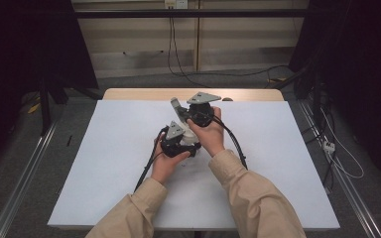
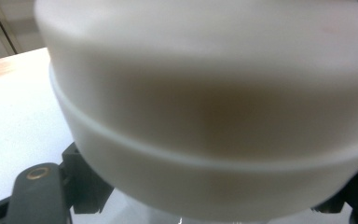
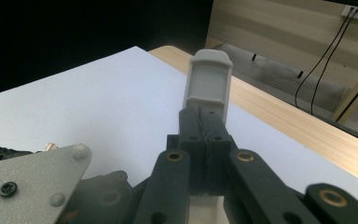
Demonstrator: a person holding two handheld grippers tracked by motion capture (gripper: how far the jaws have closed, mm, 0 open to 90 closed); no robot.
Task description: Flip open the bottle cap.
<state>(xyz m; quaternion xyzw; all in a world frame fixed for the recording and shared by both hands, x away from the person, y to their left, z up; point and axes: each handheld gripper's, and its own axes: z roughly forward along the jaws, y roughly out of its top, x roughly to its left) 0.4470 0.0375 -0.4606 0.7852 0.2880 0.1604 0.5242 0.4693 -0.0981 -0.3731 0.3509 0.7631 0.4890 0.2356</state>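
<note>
My right gripper (image 1: pixel 182 113) sits mid-table in a person's hand, with its grey plate on top. In the right gripper view its jaws are pressed together (image 3: pixel 200 122) on the thin lower edge of a pale grey plastic piece (image 3: pixel 209 80), which sticks up past the tips. That piece (image 1: pixel 175 103) points toward the far left in the high view. My left gripper (image 1: pixel 179 143) is just in front of it, held in the other hand. Its black jaws flank a blurred white round part (image 2: pixel 205 116) with a ridge around it, very close to the lens.
A white sheet (image 1: pixel 104 163) covers the tabletop, with a bare wooden strip (image 1: pixel 144 93) along the far edge. Black cables (image 1: pixel 146 168) trail from both grippers toward the person. Metal rails and floor cables run along both sides of the table.
</note>
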